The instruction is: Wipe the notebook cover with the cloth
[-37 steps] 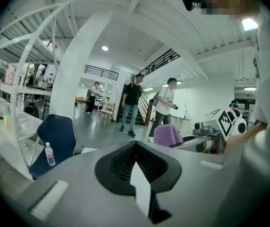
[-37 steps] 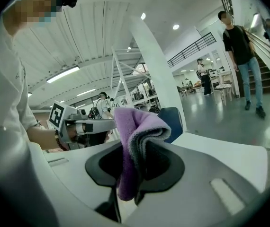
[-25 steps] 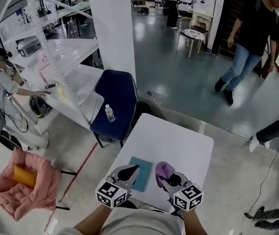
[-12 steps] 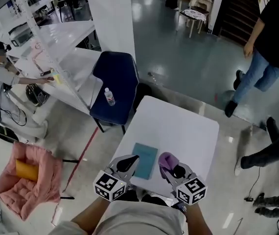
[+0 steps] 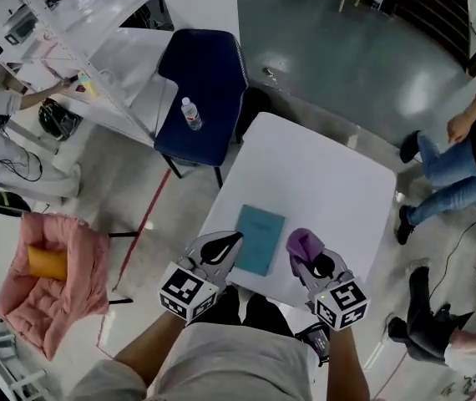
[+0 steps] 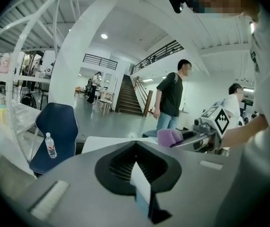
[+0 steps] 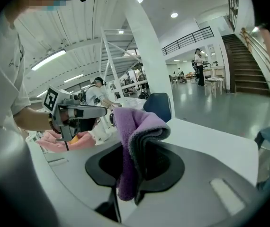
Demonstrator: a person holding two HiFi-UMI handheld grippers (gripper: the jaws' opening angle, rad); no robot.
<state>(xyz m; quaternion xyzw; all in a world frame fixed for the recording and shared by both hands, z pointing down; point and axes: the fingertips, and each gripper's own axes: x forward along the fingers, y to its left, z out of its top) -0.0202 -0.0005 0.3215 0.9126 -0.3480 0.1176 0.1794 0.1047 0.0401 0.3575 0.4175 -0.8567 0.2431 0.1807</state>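
On white square table [image 5: 321, 182], teal notebook [image 5: 260, 239] flat near front edge, left gripper [image 5: 236, 237] beside it with jaws together, right gripper [image 5: 301, 257] clamped on folded purple cloth [image 5: 305, 241], blue chair [image 5: 205, 90] bearing water bottle [image 5: 191, 115] beyond, glossy grey floor [image 5: 346, 48].

Probably lab hall: polished floor [image 5: 346, 57], staircase [image 6: 128, 96], framed white worktables [image 5: 129, 53].

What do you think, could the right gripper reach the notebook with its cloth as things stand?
Probably yes: the right gripper, shut on the purple cloth, hangs just right of the teal notebook, nothing between them.
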